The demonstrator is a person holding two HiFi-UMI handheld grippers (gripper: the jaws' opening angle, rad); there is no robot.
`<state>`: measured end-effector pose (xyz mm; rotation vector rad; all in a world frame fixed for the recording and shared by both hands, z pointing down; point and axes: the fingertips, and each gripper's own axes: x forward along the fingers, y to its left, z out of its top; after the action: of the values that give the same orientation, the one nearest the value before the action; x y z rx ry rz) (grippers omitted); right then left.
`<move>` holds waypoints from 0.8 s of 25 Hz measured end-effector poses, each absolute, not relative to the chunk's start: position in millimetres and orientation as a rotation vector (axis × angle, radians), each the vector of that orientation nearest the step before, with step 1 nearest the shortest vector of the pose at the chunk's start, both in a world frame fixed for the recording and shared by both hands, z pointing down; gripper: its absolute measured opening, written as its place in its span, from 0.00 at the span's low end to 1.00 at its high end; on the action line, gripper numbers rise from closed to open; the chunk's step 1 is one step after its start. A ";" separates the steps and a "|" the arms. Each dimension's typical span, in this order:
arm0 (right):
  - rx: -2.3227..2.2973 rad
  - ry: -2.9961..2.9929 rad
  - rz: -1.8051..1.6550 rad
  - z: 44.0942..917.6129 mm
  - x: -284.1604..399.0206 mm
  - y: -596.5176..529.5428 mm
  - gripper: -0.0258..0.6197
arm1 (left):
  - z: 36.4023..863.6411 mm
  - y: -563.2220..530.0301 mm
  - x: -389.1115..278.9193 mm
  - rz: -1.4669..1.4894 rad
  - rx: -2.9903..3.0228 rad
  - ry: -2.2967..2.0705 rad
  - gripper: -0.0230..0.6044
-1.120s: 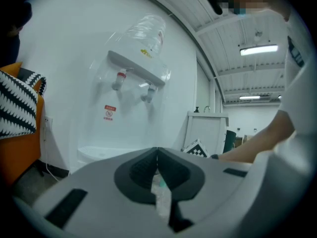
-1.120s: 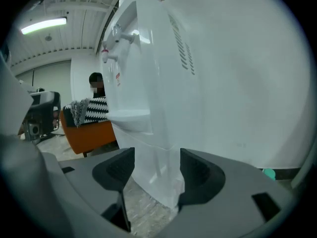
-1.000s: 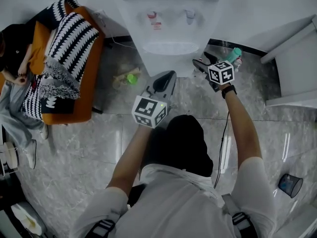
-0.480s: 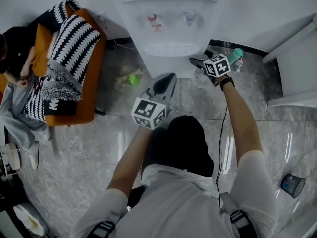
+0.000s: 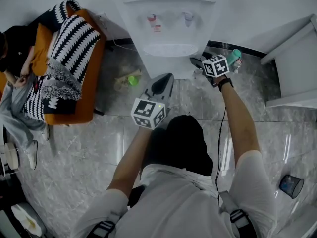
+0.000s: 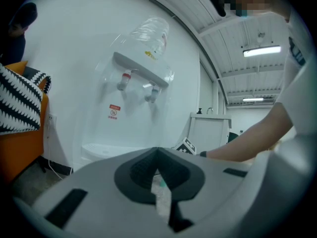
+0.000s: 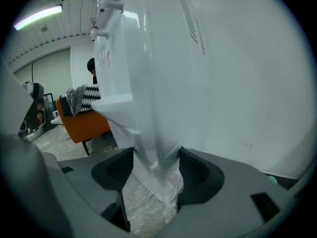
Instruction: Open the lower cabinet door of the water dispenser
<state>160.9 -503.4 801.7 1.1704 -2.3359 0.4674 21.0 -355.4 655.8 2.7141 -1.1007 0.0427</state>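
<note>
Likely stiff, light, slick hinged panel, so best taken by free side edge of lower cabinet door (image 7: 151, 148) at front right corner of water dispenser (image 5: 168, 29), pinched there by just-closing right gripper (image 5: 196, 62) jaws; left gripper (image 5: 168, 78) jaws pressed together, empty.

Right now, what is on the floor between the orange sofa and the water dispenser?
A small green thing with a beige scrap lies there, between sofa and water dispenser; the head view shows it.
</note>
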 end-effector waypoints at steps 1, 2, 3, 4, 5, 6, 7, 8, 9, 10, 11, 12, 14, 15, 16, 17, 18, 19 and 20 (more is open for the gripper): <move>1.167 -2.333 0.471 801.8 161.4 -503.2 0.50 | 656.2 -355.3 20.6 0.042 2.710 -1.103 0.06; 1.165 -2.329 0.474 801.6 161.6 -503.3 0.50 | 656.4 -355.4 20.0 0.044 2.707 -1.104 0.06; 1.166 -2.325 0.476 801.2 161.8 -503.5 0.49 | 656.5 -355.4 19.1 0.047 2.705 -1.107 0.06; 1.170 -2.321 0.479 800.8 161.8 -503.3 0.49 | 656.7 -355.5 17.9 0.050 2.701 -1.112 0.06; 1.172 -2.320 0.483 800.8 161.5 -502.6 0.49 | 657.0 -355.5 16.6 0.049 2.696 -1.117 0.06; 1.173 -2.322 0.489 800.9 160.9 -501.3 0.47 | 657.0 -355.8 15.3 0.046 2.691 -1.121 0.06; 1.171 -2.325 0.493 800.7 160.2 -499.5 0.47 | 656.7 -356.5 14.3 0.041 2.688 -1.125 0.06; 1.162 -2.330 0.492 800.1 160.0 -496.8 0.47 | 656.3 -357.4 13.8 0.035 2.686 -1.127 0.06; 1.146 -2.334 0.486 799.4 160.5 -492.8 0.47 | 656.0 -358.4 14.2 0.027 2.684 -1.128 0.06; 1.122 -2.337 0.474 798.8 161.7 -487.6 0.45 | 656.0 -359.0 15.5 0.018 2.681 -1.128 0.06; 1.093 -2.339 0.461 798.7 162.8 -481.6 0.43 | 656.4 -359.1 17.3 0.009 2.676 -1.127 0.06; 1.065 -2.338 0.453 799.2 163.2 -475.5 0.42 | 657.0 -358.7 19.2 0.001 2.671 -1.124 0.06; 1.023 -2.334 0.445 801.1 162.3 -465.0 0.40 | 657.5 -356.6 22.8 -0.004 2.669 -1.117 0.06; 1.008 -2.330 0.440 801.9 162.0 -460.7 0.39 | 656.9 -355.2 24.6 -0.004 2.672 -1.113 0.06; 0.993 -2.326 0.432 802.3 161.8 -456.6 0.37 | 655.8 -353.8 26.3 -0.004 2.678 -1.109 0.06; 0.977 -2.325 0.424 802.5 161.4 -452.4 0.35 | 654.7 -352.2 27.7 -0.005 2.683 -1.105 0.06; 0.963 -2.325 0.416 802.5 160.6 -448.2 0.34 | 653.8 -350.3 28.6 -0.005 2.687 -1.102 0.06; 0.954 -2.325 0.411 802.4 159.4 -444.4 0.33 | 653.3 -348.3 29.2 -0.005 2.688 -1.100 0.06; 0.953 -2.326 0.407 802.3 158.3 -441.1 0.33 | 653.0 -346.0 29.4 -0.006 2.688 -1.100 0.06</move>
<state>158.3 -441.1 802.3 0.9534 -2.3264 0.4074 29.4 -346.0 653.0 2.6880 -1.1002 -0.0055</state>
